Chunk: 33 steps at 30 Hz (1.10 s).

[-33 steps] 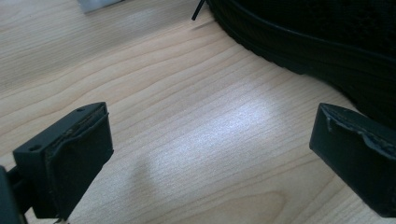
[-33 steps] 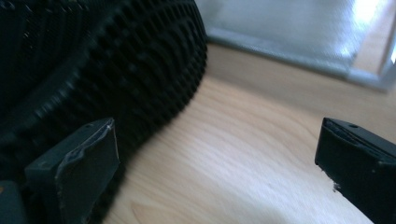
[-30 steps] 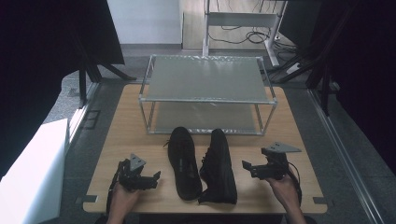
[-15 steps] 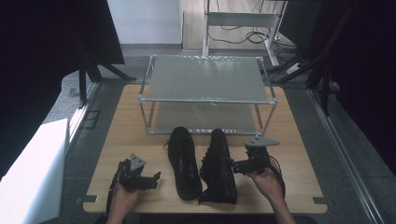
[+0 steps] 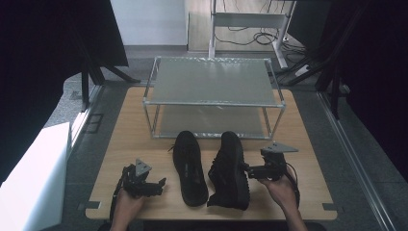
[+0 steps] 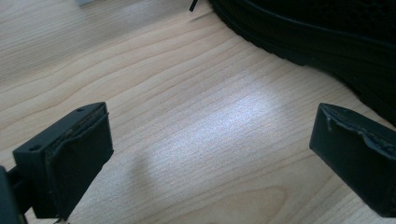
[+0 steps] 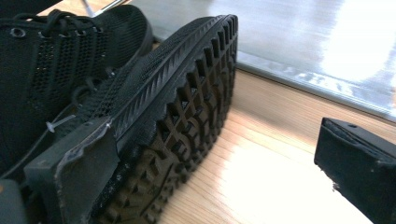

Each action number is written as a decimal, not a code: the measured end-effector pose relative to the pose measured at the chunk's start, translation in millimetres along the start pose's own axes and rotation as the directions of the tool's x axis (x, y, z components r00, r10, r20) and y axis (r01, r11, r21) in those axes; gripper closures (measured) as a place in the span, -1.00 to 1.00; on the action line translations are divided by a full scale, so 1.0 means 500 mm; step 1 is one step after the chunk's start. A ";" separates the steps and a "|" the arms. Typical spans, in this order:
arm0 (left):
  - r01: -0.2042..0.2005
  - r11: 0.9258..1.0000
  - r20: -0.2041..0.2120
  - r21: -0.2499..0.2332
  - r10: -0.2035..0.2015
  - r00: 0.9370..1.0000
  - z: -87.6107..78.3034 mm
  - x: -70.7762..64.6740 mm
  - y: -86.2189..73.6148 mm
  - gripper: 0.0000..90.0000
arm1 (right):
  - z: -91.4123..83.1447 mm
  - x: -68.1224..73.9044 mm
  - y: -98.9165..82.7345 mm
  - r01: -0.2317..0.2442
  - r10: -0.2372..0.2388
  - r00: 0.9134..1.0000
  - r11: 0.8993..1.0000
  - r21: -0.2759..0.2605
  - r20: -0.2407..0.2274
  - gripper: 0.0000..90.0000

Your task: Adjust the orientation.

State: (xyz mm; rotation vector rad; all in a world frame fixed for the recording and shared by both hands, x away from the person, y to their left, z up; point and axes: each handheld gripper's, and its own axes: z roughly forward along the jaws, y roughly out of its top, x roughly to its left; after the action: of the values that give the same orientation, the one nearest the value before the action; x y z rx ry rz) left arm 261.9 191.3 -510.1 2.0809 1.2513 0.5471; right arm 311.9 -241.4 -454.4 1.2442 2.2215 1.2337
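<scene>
Shoes, two black ones, lie side by side on the wooden table [image 5: 120,144], just in front of a two-level metal rack [image 5: 211,96] with frosted shelves. At the left, the left gripper [image 5: 156,185] rests on the table in the person's left hand [image 5: 126,207], its jaws spread wide over bare wood, well apart from the left shoe [image 5: 189,166]; in the left gripper view that shoe is cut off by the top edge. Open table lies between them. The right shoe [image 5: 230,168] leans on its side, its lugged sole facing right. The right gripper [image 5: 248,171], held in the right hand [image 5: 281,190], has its jaws open; one jaw seems to touch the sole's edge, though contact is hard to confirm. Bare wood stretches to the table's right edge.
</scene>
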 end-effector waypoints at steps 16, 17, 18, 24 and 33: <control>-0.004 1.000 0.005 0.008 0.004 1.000 0.002 -0.002 0.001 -1.00 | -0.054 -0.083 -0.057 -0.067 0.063 0.990 0.997 0.025 0.124 -0.80; -0.003 1.000 0.005 0.008 0.003 1.000 0.002 -0.002 0.001 -1.00 | -0.054 -0.088 -0.061 -0.064 0.058 0.989 0.997 0.038 0.137 -0.80; -0.003 1.000 0.006 0.008 0.003 1.000 0.002 -0.001 0.001 -1.00 | -0.055 -0.093 -0.066 -0.065 0.058 0.987 0.997 0.043 0.147 -0.79; 0.003 1.000 0.007 0.015 -0.003 1.000 0.003 -0.002 0.001 -1.00 | -0.065 -0.131 -0.086 -0.122 0.112 0.981 0.991 0.048 0.160 -0.83; 0.028 0.999 0.009 0.031 -0.028 1.000 0.000 -0.003 0.004 -1.00 | -0.086 -0.150 -0.101 -0.158 0.155 0.978 0.987 0.009 0.138 -0.84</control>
State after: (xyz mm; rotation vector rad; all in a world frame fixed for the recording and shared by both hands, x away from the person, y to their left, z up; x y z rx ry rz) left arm 262.4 189.3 -508.6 2.0857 1.2895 0.5074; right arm 301.3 -337.6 -479.8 1.4897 2.0763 1.1454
